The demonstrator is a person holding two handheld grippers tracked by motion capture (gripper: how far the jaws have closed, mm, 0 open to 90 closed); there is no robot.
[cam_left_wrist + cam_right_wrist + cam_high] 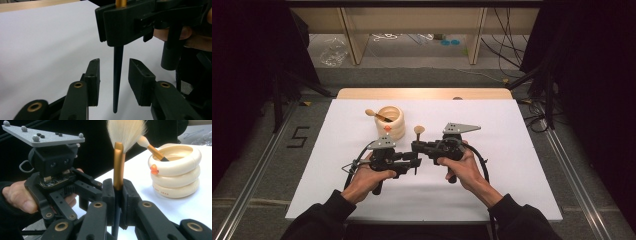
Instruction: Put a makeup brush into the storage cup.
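A makeup brush (118, 162) with a gold ferrule, white bristles and a thin black handle (117, 75) stands upright above the white mat. My right gripper (117, 192) is shut on it where ferrule meets handle. Below that grip, my left gripper (113, 67) is open, its pads on either side of the handle with a gap on both sides. In the high view both grippers meet at the mat's middle, left gripper (413, 161) and right gripper (417, 146), with the brush head (419, 130) above them. A cream ringed holder (392, 122) behind them contains a second brush (379, 116).
The white mat (512, 150) covers a wooden table whose far edge (422, 93) shows behind it. The holder (175, 175) bears a small orange duck (154, 169). Dark curtains flank both sides, and cables lie on the floor beyond.
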